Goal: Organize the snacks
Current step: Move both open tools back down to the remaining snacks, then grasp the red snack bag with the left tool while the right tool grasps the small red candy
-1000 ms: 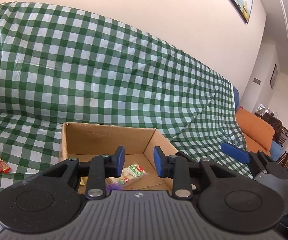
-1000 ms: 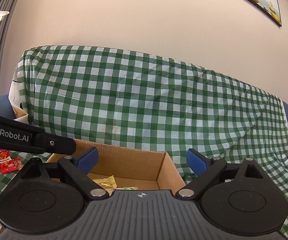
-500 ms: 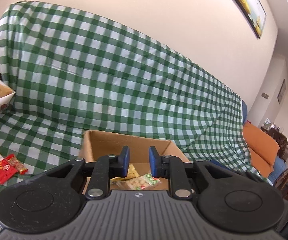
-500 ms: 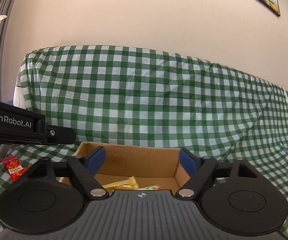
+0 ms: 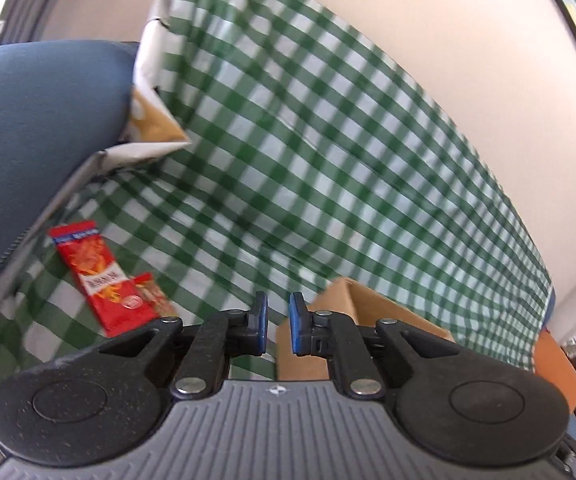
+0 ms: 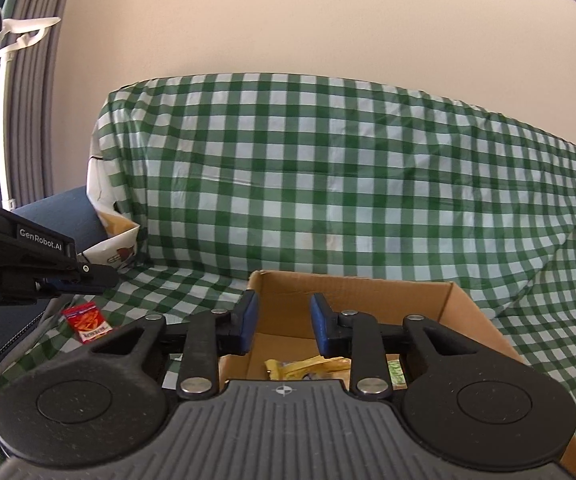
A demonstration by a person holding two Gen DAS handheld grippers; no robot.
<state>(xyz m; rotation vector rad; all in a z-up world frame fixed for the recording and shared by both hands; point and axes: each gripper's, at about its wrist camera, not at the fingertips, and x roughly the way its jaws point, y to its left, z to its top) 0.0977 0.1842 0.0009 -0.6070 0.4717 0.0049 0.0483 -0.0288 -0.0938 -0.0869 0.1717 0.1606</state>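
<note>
- The red snack packet (image 5: 102,276) lies flat on the green checked cloth (image 5: 327,152), at about 9 o'clock in the left wrist view; a smaller red packet (image 5: 152,292) lies against its right edge.
- In the right wrist view the same red snack packet (image 6: 86,322) sits at 9 o'clock, well apart from the cardboard box (image 6: 351,292).
- The cardboard box stands open on the cloth, at 6 o'clock in the right wrist view; yellow wrappers (image 6: 307,366) and a green-and-white packet (image 6: 395,372) lie on its floor.
- In the left wrist view one corner of the cardboard box (image 5: 367,320) shows at about 5 o'clock, just right of the blue pads.
- The left hand-held gripper (image 5: 276,328) has just been closing; its jaws stand almost together with a narrow slot and nothing between them.
- The right hand-held gripper (image 6: 282,328) has also just been closing; a modest gap remains between its jaws, nothing is between them, and the pads press on nothing.
- The left hand-held gripper (image 6: 88,280) also reaches in from 9 o'clock in the right wrist view, above the red packet.
- A blue cushion (image 5: 40,128) fills 10 o'clock in the left wrist view, with a white paper bag (image 5: 148,100) beside it.
- A cream wall (image 6: 288,20) rises behind the draped cloth.
</note>
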